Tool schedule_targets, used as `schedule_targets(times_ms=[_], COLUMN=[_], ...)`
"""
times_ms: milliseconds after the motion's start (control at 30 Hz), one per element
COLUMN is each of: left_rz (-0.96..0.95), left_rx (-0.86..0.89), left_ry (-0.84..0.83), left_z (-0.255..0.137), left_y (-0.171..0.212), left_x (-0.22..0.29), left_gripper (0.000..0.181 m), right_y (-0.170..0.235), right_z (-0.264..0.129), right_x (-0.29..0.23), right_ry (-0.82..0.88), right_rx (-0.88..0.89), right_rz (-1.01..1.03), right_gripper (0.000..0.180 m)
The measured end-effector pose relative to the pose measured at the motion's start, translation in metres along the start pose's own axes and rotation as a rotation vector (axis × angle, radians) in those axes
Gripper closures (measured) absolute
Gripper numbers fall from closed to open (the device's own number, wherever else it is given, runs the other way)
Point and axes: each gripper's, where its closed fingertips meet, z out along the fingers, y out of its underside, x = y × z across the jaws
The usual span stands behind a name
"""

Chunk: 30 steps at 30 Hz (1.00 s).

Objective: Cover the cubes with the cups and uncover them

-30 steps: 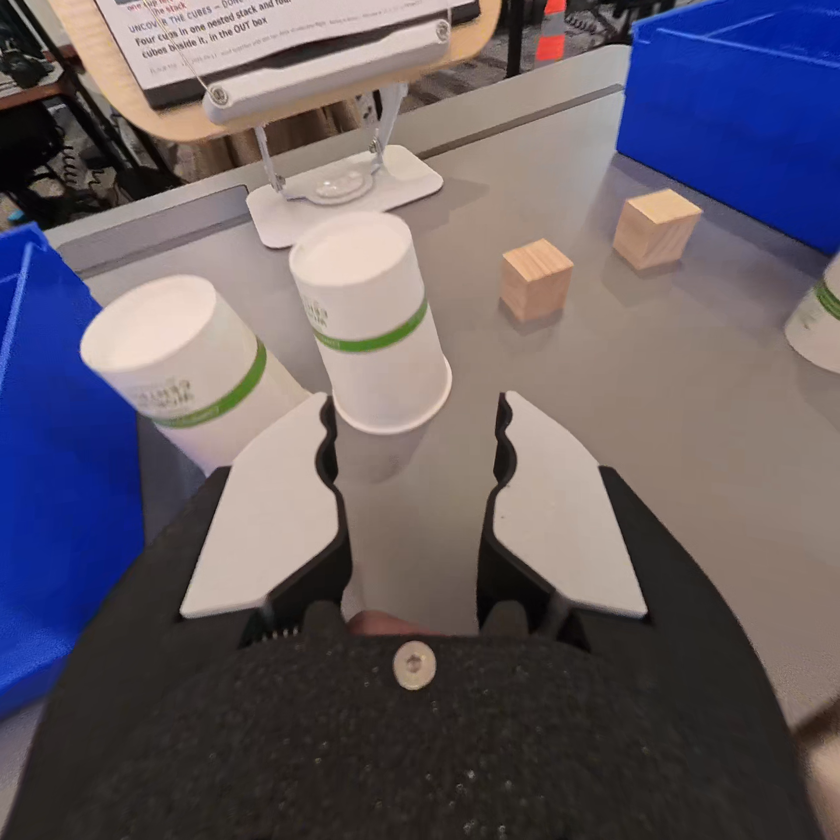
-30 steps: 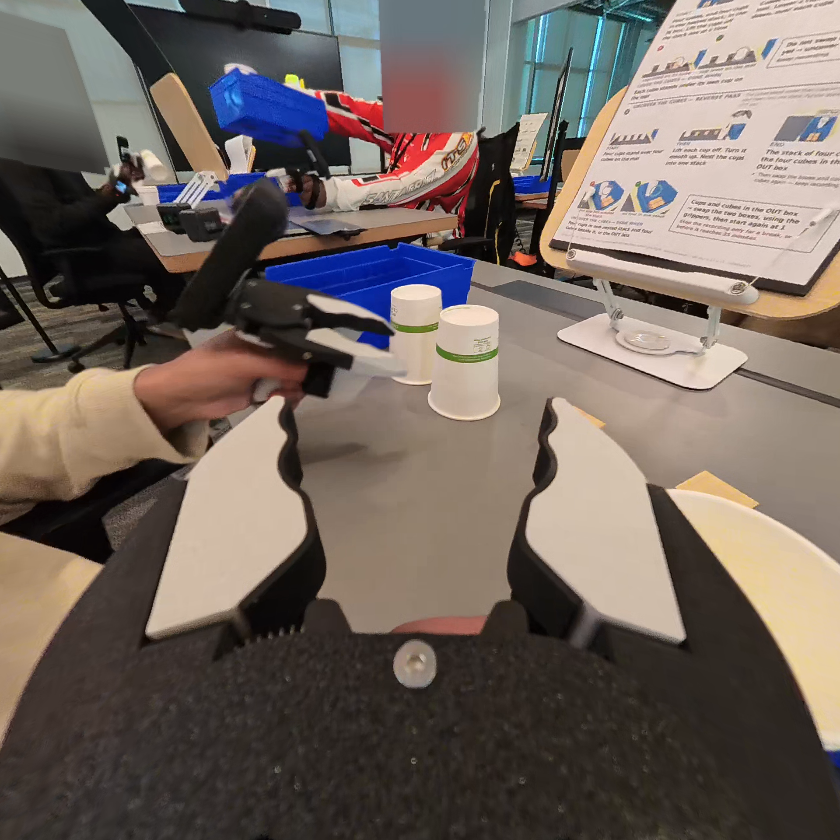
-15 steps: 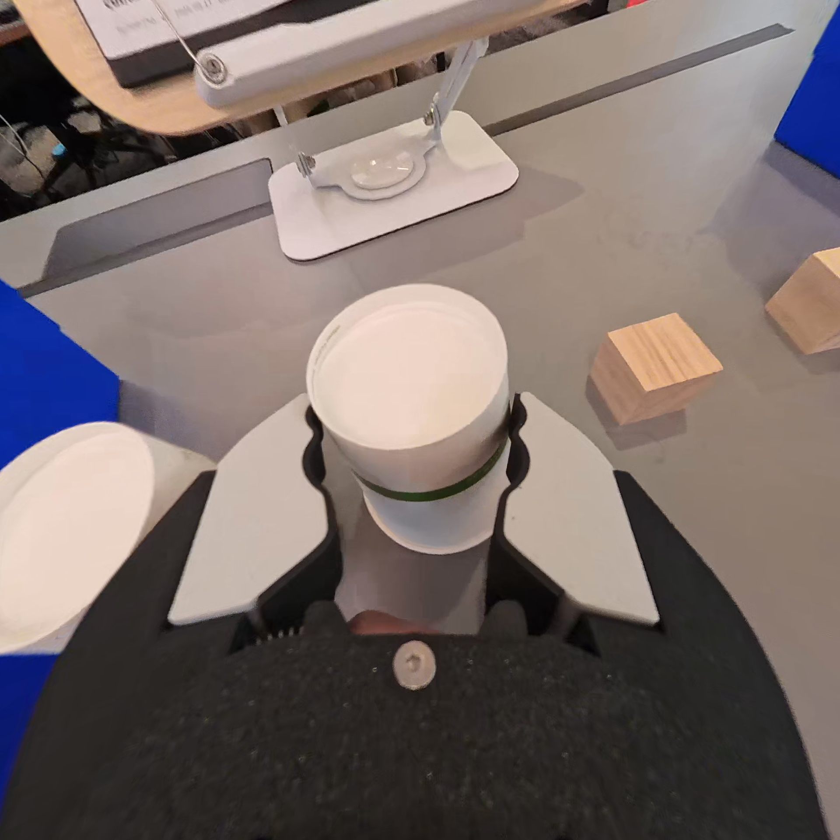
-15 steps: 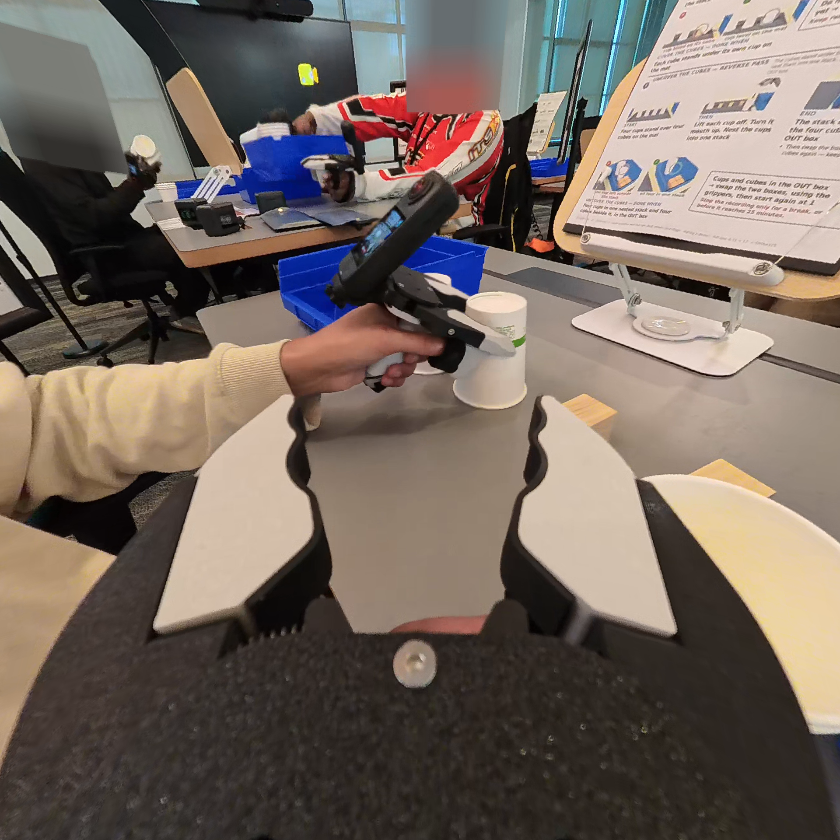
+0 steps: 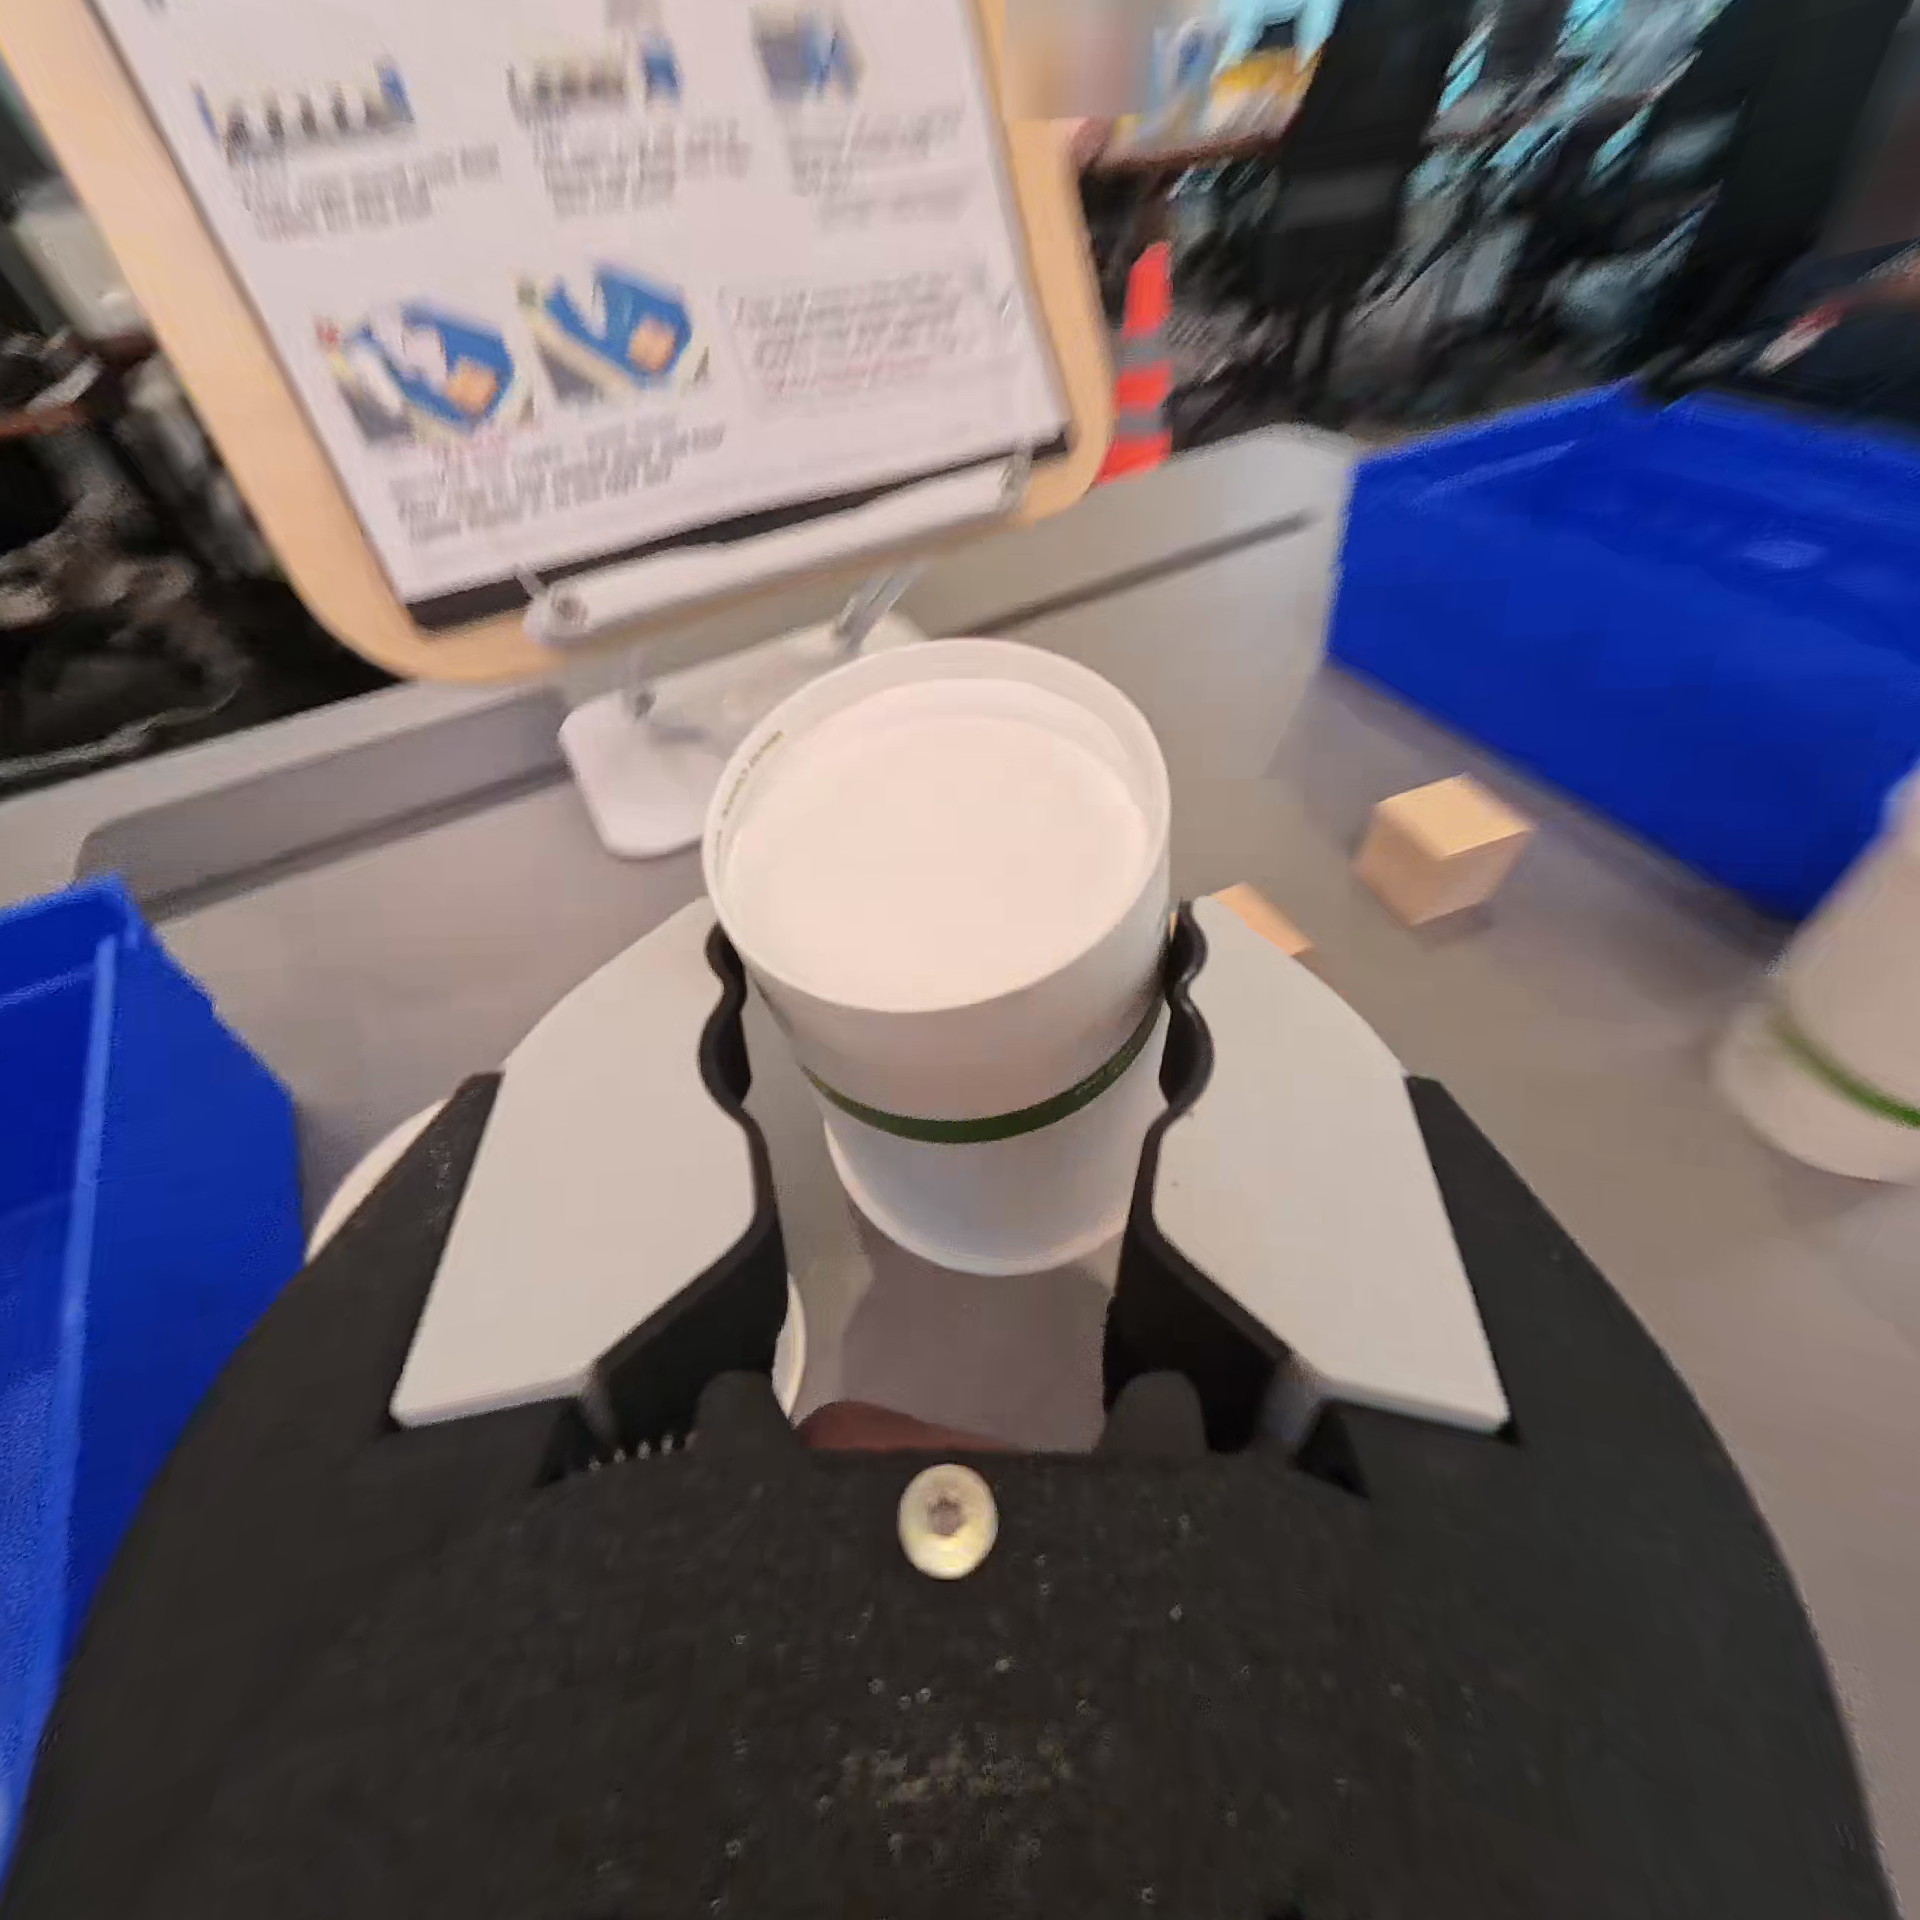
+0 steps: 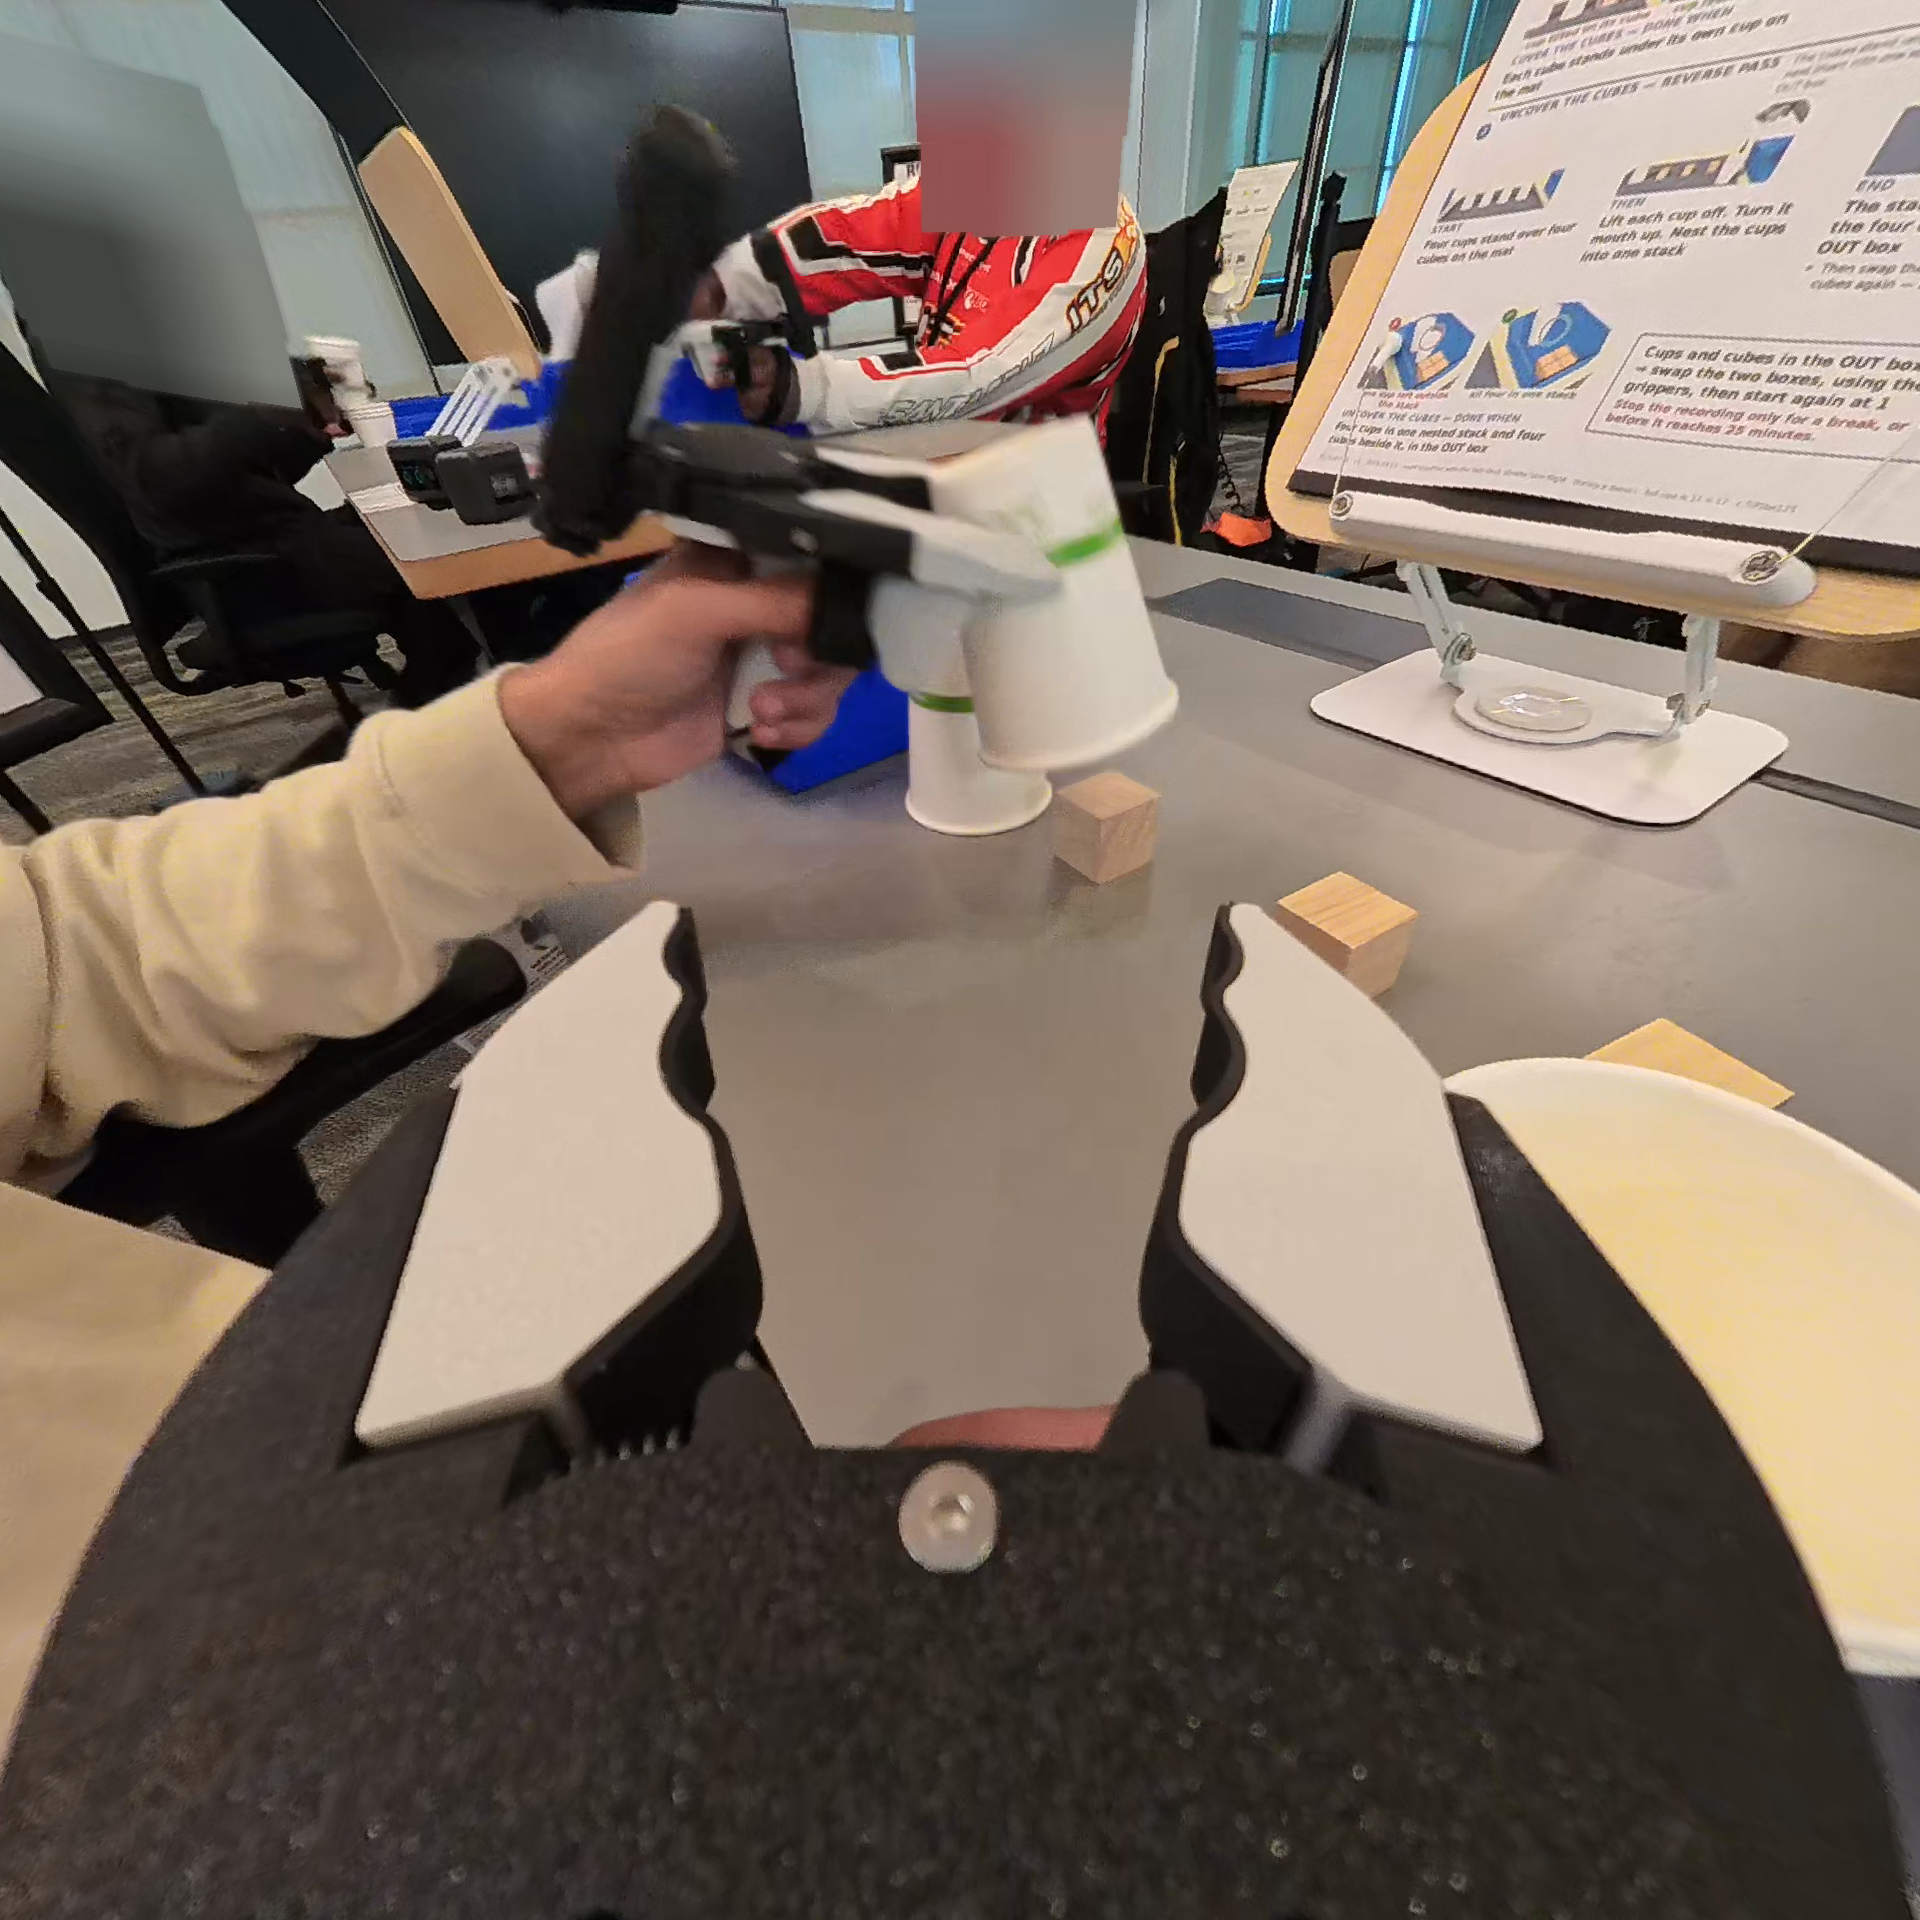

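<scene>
above grey table (image 6: 935,1039), left hand-held gripper (image 5: 951,971) grips tilted inverted cup (image 5: 940,904); right hand-held gripper (image 6: 951,977) gapes.

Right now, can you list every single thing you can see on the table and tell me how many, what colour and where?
White paper cups with a green band: four. One lifted and tilted, held in the left gripper; one upside down on the table behind it; one upside down at the right side of the left wrist view; one close beside the right gripper.
Pale wooden cubes: three, bare on the table.
Blue plastic bins: two, at the table's left and right.
Instruction board on a white stand: one, at the far edge.
Grey table: one.
Left gripper: jaws shut on the cup.
Right gripper: jaws open, holding nothing.
</scene>
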Motion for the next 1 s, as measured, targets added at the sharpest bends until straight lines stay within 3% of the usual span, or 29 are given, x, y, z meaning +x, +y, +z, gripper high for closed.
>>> schedule_targets(times_ms=[100,267,433,533,700,833,933,1000], left_rz=[-0.068,-0.281,-0.259,-0.196,-0.094,-0.102,-0.134,-0.146], left_rx=[0.222,0.423,0.502,0.536,0.572,0.571,0.559,0.551], left_ry=[0.249,0.608,0.872,0.930,0.918,0.918,0.924,0.913], left_z=[-0.051,-0.109,-0.136,-0.141,-0.136,-0.131,-0.130,-0.129], left_y=[-0.033,-0.041,-0.061,-0.080,-0.097,-0.095,-0.091,-0.088], left_x=[0.010,0.015,0.040,0.059,0.083,0.087,0.083,0.081], left_gripper=[0.103,0.103,0.104,0.103,0.103,0.103,0.103,0.103], right_y=[-0.003,-0.012,-0.045,-0.077,-0.111,-0.124,-0.119,-0.112], right_z=[0.001,0.005,0.028,0.040,0.063,0.069,0.072,0.077], right_x=[-0.002,-0.007,-0.045,-0.069,-0.074,-0.063,-0.059,-0.057], right_ry=[-0.032,-0.100,-0.448,-0.710,-0.858,-0.945,-0.960,-0.960], right_rx=[0.020,0.096,0.213,0.238,0.294,0.383,0.406,0.396], right_rz=[0.046,0.152,0.558,0.807,1.035,1.165,1.188,1.231], right_gripper=[0.089,0.098,0.104,0.110,0.115,0.137,0.175,0.178])
